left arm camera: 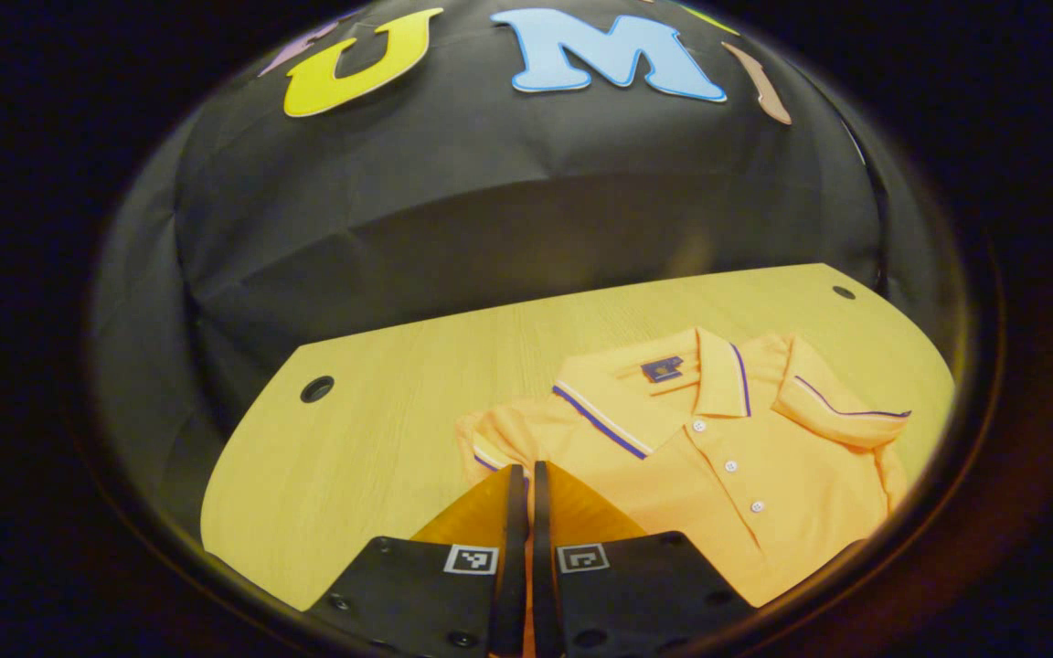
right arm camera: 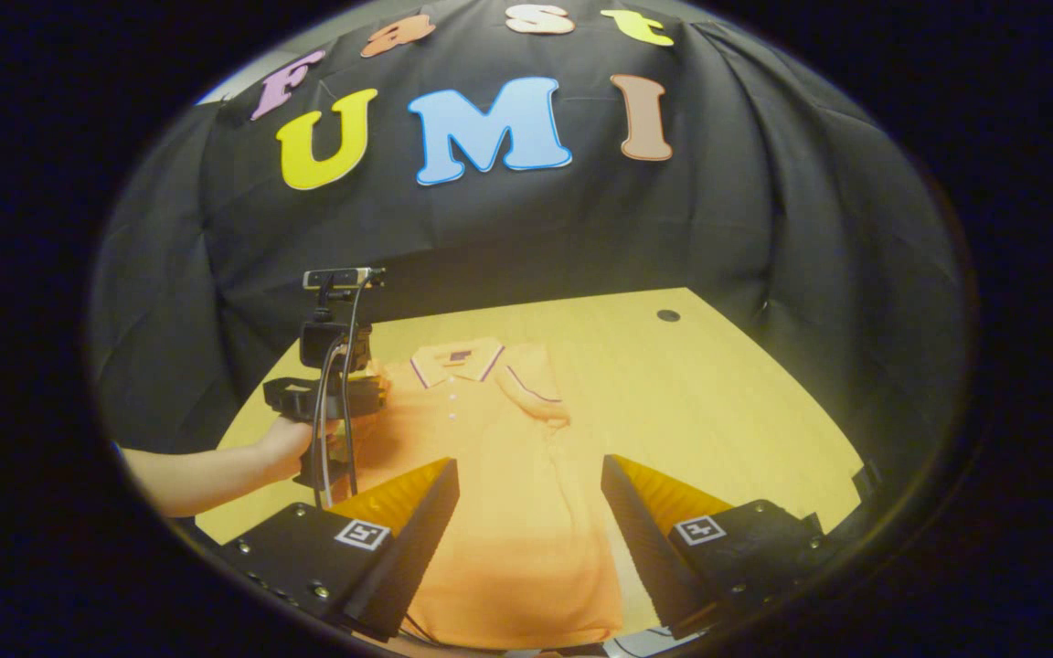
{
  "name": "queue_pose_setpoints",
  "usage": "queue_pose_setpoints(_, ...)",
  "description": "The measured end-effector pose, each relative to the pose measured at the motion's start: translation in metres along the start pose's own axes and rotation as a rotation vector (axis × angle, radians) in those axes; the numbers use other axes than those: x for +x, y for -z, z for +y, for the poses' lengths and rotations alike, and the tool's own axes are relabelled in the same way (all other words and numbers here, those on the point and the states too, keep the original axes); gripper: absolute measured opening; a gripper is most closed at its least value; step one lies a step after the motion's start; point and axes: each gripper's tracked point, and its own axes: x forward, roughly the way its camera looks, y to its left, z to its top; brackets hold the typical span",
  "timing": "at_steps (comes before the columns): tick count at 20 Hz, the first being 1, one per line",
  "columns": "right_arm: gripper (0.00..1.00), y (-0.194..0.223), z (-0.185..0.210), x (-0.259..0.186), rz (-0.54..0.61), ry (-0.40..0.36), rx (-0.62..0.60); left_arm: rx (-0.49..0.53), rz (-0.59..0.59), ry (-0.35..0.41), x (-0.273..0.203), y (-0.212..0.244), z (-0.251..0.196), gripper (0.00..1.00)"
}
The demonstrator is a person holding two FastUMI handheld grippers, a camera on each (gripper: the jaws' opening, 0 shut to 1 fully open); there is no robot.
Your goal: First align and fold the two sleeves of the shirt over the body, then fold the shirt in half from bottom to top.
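Between the wide-apart fingers of the right gripper lies the shirt; the left gripper pinches its sleeve.

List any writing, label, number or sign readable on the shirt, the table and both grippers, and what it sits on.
Neck label of the shirt: a dark patch, too blurred to read.
Square markers on the left gripper: coded patterns, no words.
Square markers on the right gripper: the same, no words.
Table: no writing.
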Motion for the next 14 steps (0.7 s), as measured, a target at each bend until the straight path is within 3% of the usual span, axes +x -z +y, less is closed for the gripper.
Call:
queue_pose_setpoints(2, 0.97, 0.007, 0.002, 0.0, 0.012, 0.012, 0.007, 0.006, 0.01, 0.028, 0.003, 0.003, -0.007, 0.12)
queue_pose_setpoints(4, 0.97, 0.015, 0.006, -0.003, 0.027, 0.004, 0.016, 0.007, 0.021, 0.048, 0.003, 0.007, -0.012, 0.19)
queue_pose_setpoints(5, 0.97, 0.016, 0.007, -0.004, 0.026, -0.001, 0.017, 0.003, 0.019, 0.051, -0.002, 0.007, -0.013, 0.32)
queue_pose_setpoints(6, 0.97, 0.016, 0.007, -0.005, 0.025, -0.005, 0.009, 0.003, 0.019, 0.053, -0.005, 0.006, -0.014, 0.26)
queue_pose_setpoints(9, 0.97, 0.01, 0.004, -0.003, 0.007, -0.022, -0.023, -0.011, 0.02, 0.073, -0.018, 0.006, -0.018, 0.45)
queue_pose_setpoints(12, 0.97, 0.006, 0.0, -0.003, -0.008, -0.041, -0.028, -0.022, 0.019, 0.09, -0.037, 0.006, -0.021, 0.51)
queue_pose_setpoints(14, 0.97, 0.009, -0.003, -0.004, -0.008, -0.053, -0.03, -0.024, 0.017, 0.113, -0.052, 0.009, -0.029, 0.71)
